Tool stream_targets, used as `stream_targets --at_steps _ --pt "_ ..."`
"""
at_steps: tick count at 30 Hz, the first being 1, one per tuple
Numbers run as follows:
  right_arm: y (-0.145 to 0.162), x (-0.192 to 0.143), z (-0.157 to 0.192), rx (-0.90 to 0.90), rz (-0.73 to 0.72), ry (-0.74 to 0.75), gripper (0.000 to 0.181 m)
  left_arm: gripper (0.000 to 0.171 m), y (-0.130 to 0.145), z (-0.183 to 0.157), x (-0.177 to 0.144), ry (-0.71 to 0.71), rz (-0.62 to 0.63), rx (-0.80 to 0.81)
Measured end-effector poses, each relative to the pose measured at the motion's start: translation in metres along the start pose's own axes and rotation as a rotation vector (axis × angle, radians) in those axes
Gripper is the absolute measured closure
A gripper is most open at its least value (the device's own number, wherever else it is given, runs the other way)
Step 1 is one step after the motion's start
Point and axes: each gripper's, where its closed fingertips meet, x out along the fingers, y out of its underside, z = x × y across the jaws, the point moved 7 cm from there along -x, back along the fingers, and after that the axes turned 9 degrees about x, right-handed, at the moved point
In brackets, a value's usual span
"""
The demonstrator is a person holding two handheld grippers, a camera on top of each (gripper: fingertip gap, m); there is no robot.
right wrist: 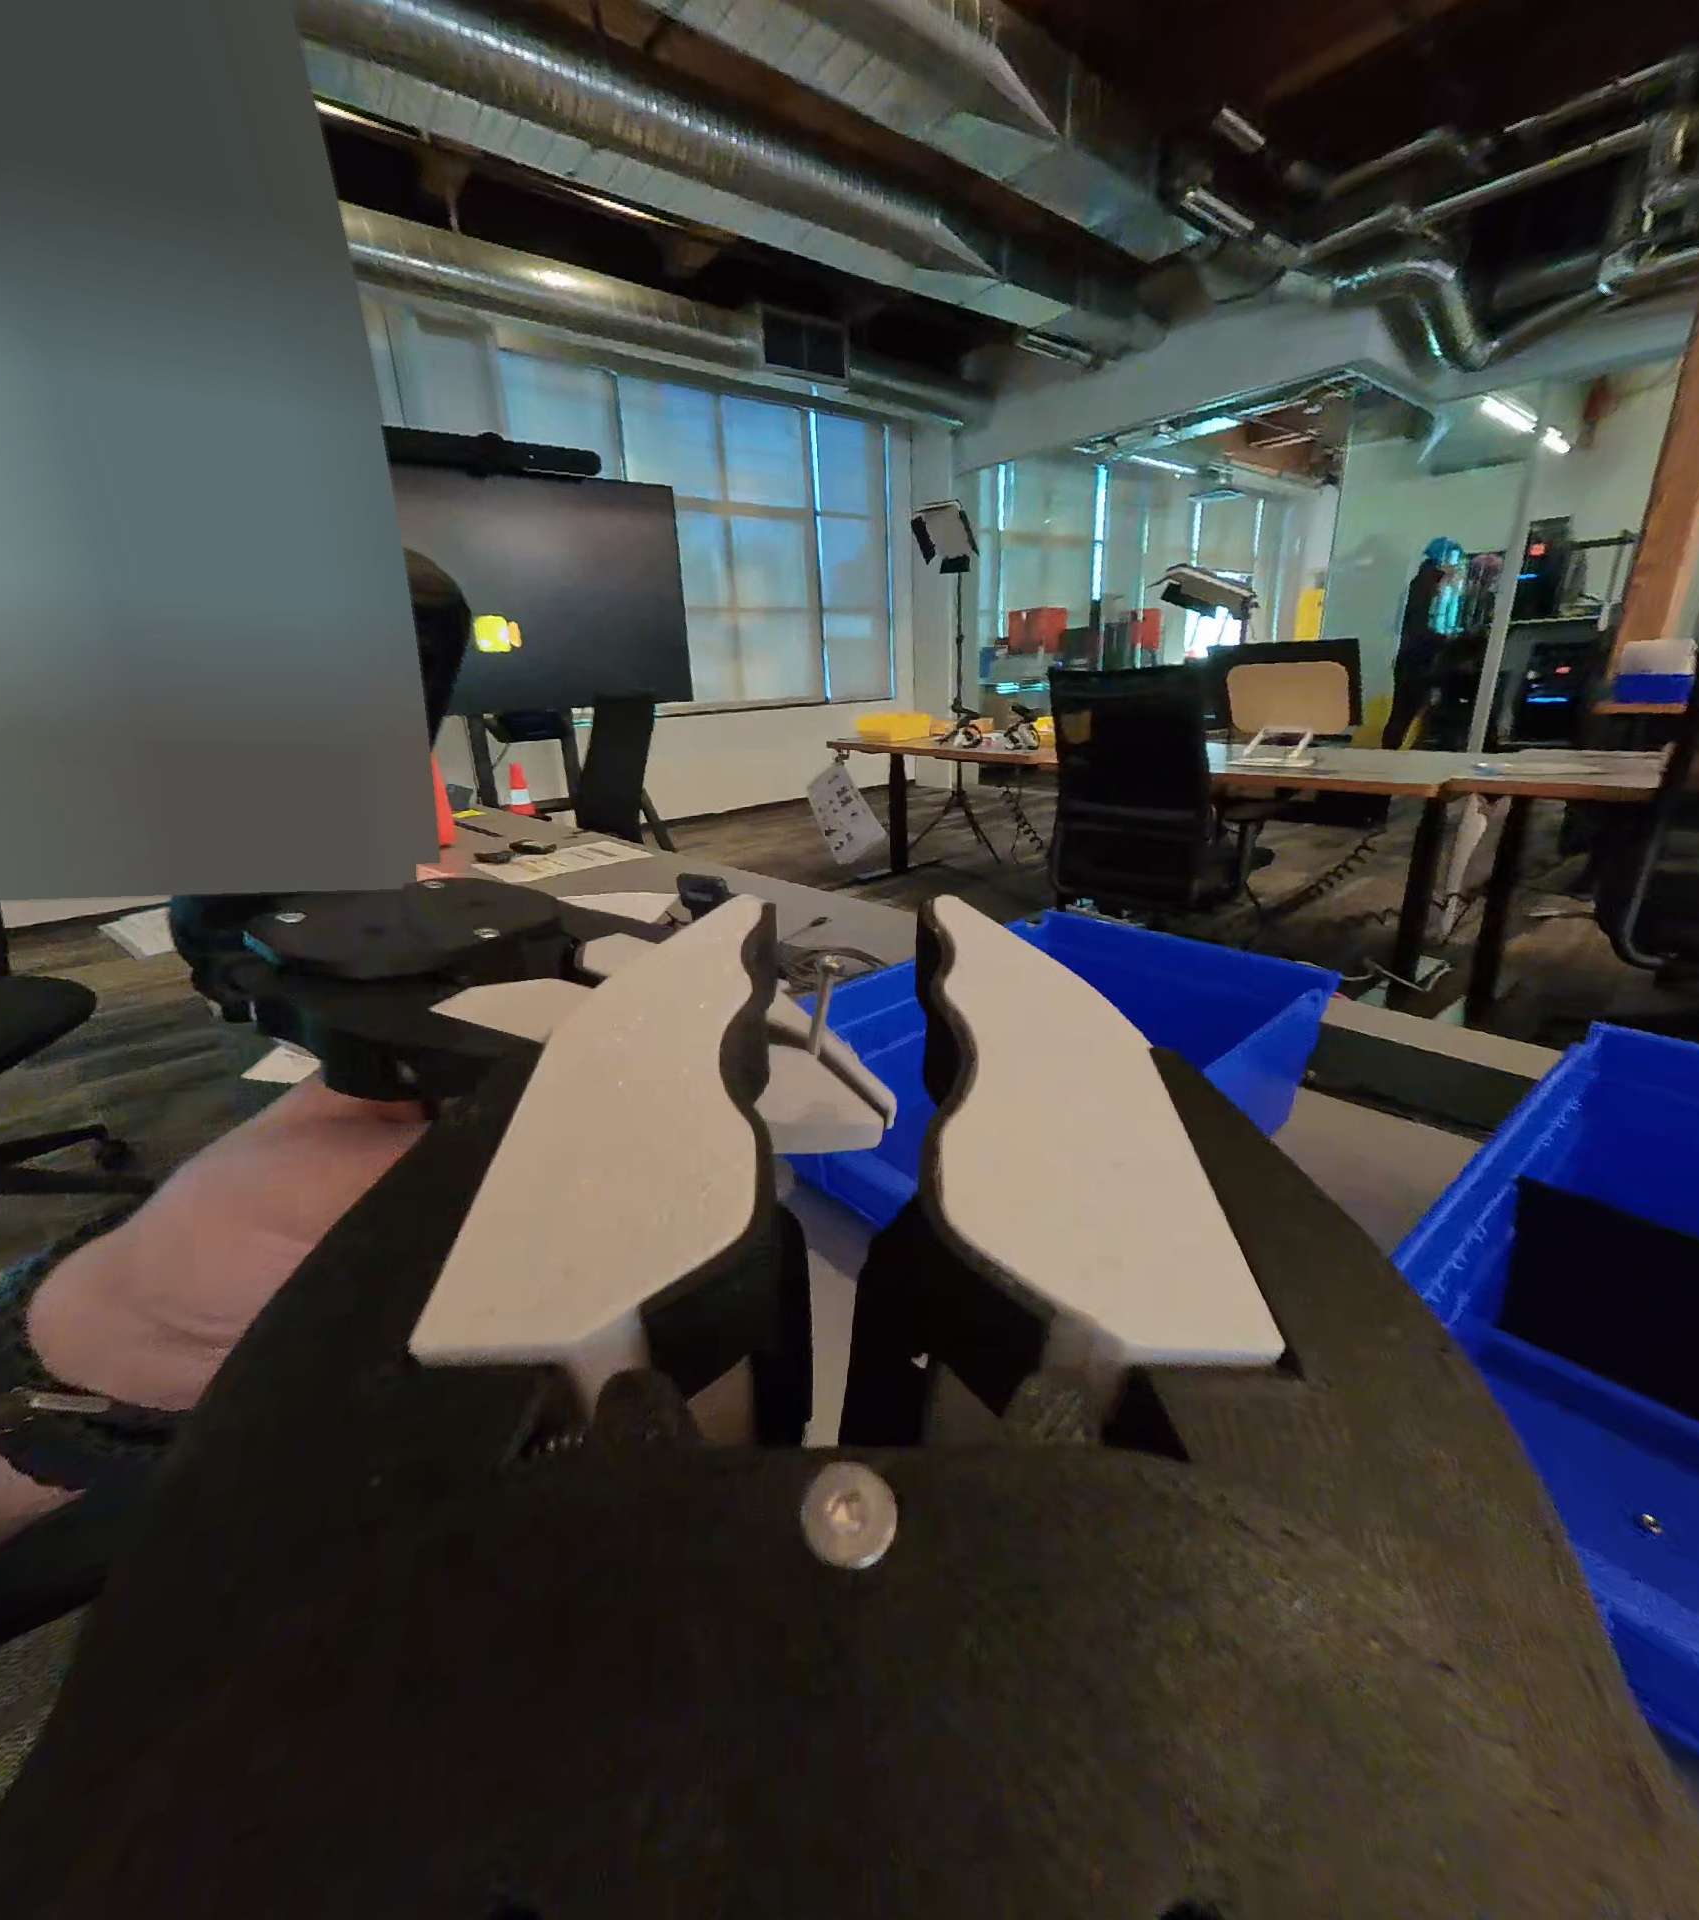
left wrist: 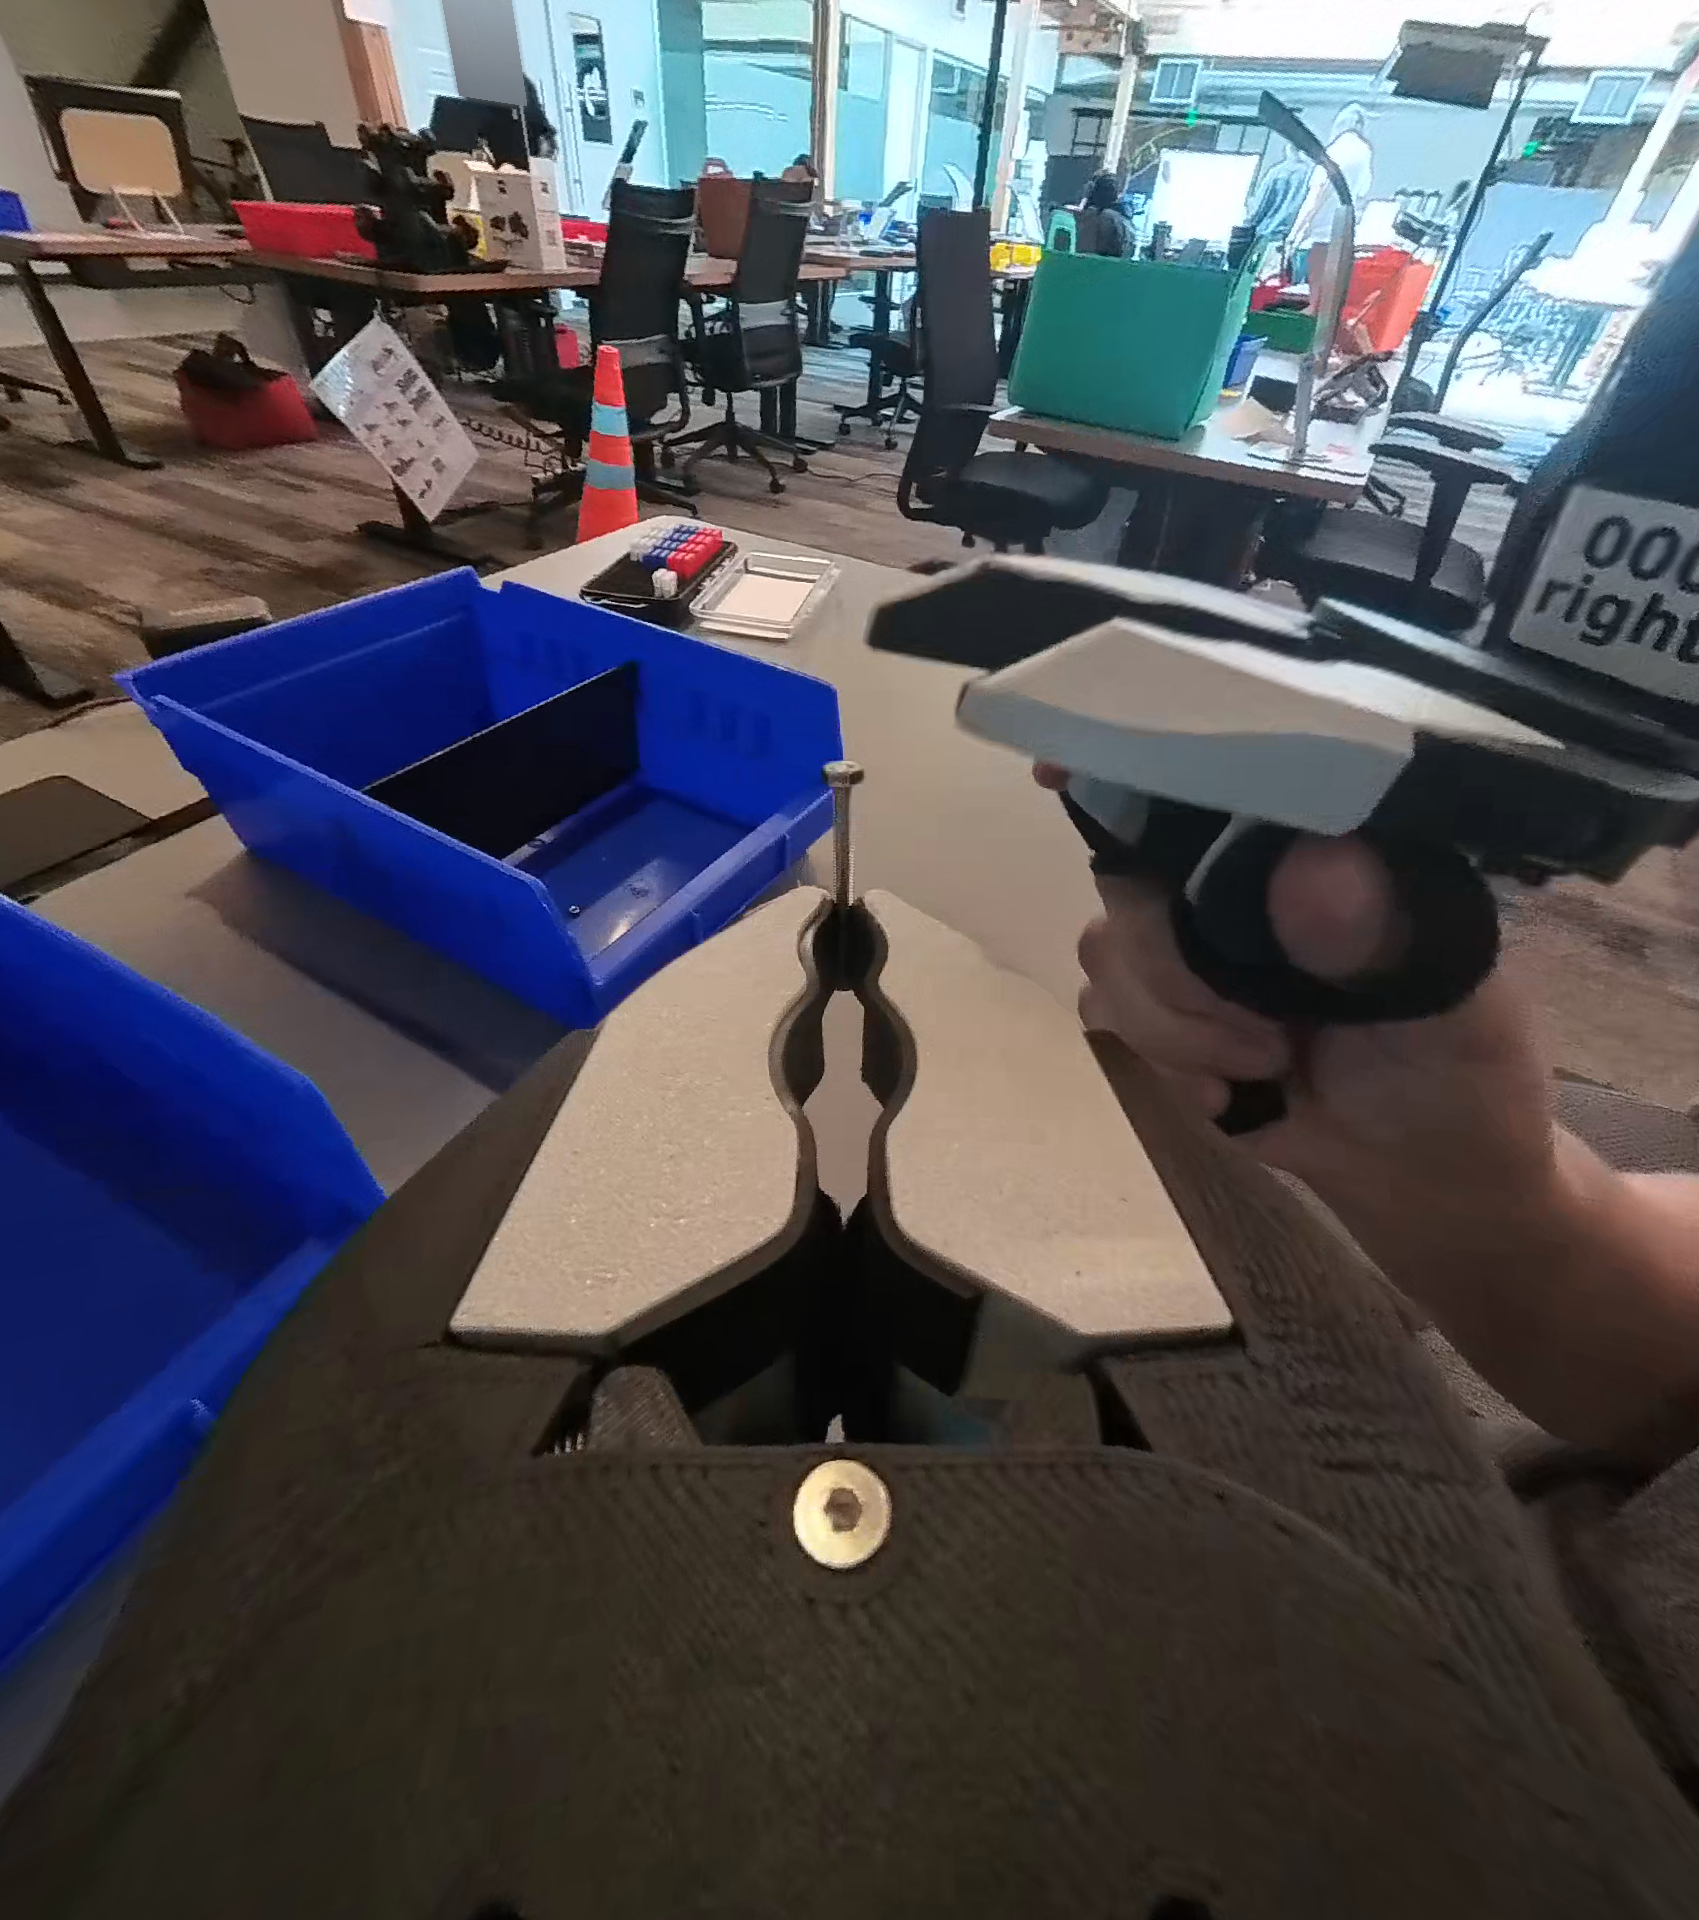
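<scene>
Grey table (left wrist: 938, 665) runs across the middle of the left wrist view, raised off the floor of an open workshop. Two blue bins sit on it. The nearer bin (left wrist: 45, 1195) fills the lower left of that frame, with one thin screw lying on its floor at the left edge. The farther bin (left wrist: 720, 727) sits at centre left and has a black divider (left wrist: 523, 769) standing across it. Behind it, a small black tray of red, white and blue pieces (left wrist: 663, 566), with a clear lid just beside it.

My left gripper (left wrist: 845, 914) is clamped on a long bolt (left wrist: 842, 831). Bolt stands upright, head up, shank pinched in the notch at the very tips. It is held in the air just right of the farther bin's near corner.

My right gripper (right wrist: 845, 935) has its jaws apart, nothing between them. In its own view the bolt (right wrist: 821, 1003) shows through the gap, a little left of centre, close ahead. Bolt's long axis runs roughly crosswise to the right gripper's reach. Right hand (left wrist: 1344, 1039) holds its grip level, at the right of the left view, fingers pointing left and passing above the bolt head.
</scene>
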Motion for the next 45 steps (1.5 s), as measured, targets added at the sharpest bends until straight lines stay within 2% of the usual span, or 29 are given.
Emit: stream_targets --at_steps 6,11,26,30,32,34,36,39,42,45 --pt "0.012 0.009 0.003 -0.005 0.047 0.008 0.161 0.17 -0.002 -0.001 -0.002 -0.022 -0.006 0.036" --pt "0.011 0.009 0.005 -0.014 0.037 0.002 0.168 0.169 -0.002 0.0 -0.003 -0.019 -0.008 0.038" --pt "0.011 0.009 0.007 -0.001 0.041 -0.018 0.176 0.169 -0.003 -0.003 -0.002 -0.006 -0.01 0.052" --pt "0.01 0.008 0.006 0.002 0.052 -0.074 0.176 0.169 -0.003 -0.005 -0.002 0.022 -0.022 0.049" --pt "0.006 0.007 0.003 0.049 0.063 -0.192 0.177 0.17 -0.005 -0.007 -0.003 0.081 -0.047 0.031" --pt "0.002 0.007 -0.003 0.13 0.09 -0.375 0.177 0.17 -0.008 -0.009 -0.004 0.2 -0.079 -0.031" --pt "-0.003 0.008 -0.009 0.21 0.123 -0.643 0.177 0.17 -0.012 -0.014 -0.007 0.376 -0.12 -0.117" --pt "-0.006 0.008 -0.011 0.253 0.149 -1.156 0.177 0.169 -0.015 -0.033 -0.007 0.636 -0.139 -0.198" --pt "-0.002 0.014 -0.009 0.431 0.24 -1.609 0.177 0.17 -0.016 -0.048 -0.003 0.74 -0.141 -0.22" --pt "0.005 0.024 -0.003 0.593 0.285 -1.889 0.177 0.17 -0.015 -0.052 -0.001 0.793 -0.154 -0.268"
